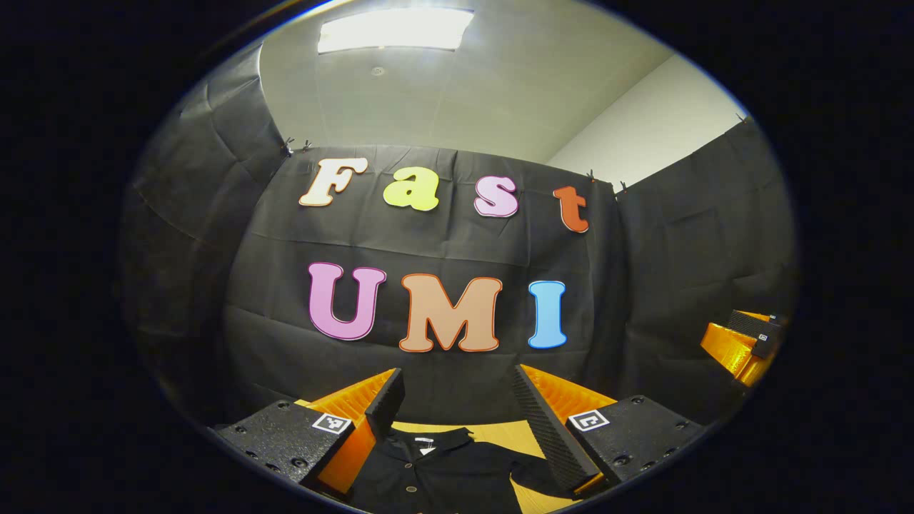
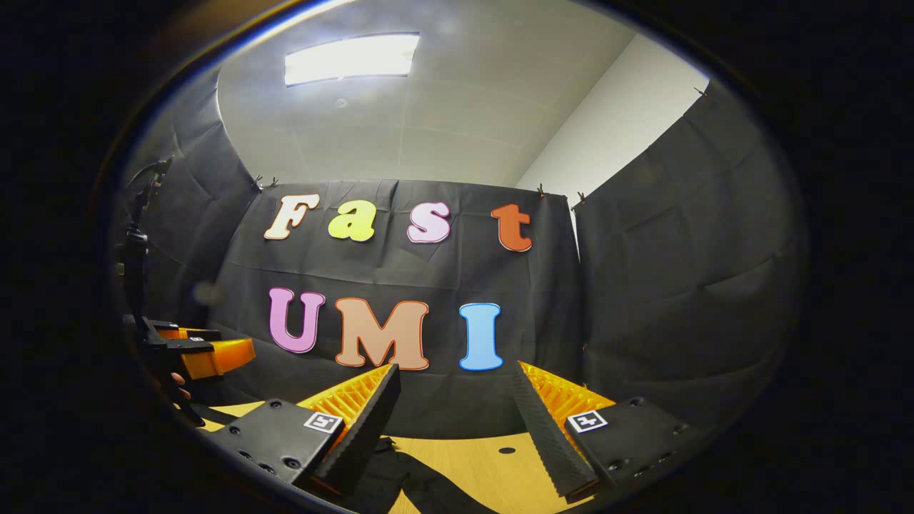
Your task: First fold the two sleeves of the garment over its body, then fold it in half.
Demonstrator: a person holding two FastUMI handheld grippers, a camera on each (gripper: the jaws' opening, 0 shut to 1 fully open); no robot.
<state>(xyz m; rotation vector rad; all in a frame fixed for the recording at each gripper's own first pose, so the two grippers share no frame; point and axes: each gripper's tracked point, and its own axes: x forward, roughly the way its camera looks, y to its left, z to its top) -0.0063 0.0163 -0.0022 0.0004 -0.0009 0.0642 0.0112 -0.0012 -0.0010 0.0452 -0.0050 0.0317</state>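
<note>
- While the left gripper (image 1: 457,407) is held above the table (image 1: 500,432), its jaws stand wide apart and grasp nothing
- Black garment (image 1: 435,471) lies flat on the table below and between the fingers, collar toward the booth wall, button placket visible
- One sleeve (image 1: 532,475) extends toward the finger on the right of the left gripper view
- Right gripper (image 2: 457,407) is likewise released, jaws spread, nothing between them
- Part of the garment lies on the table beneath it in the right gripper view, near the finger on the left
- Ceiling light (image 1: 395,30) is on overhead
</note>
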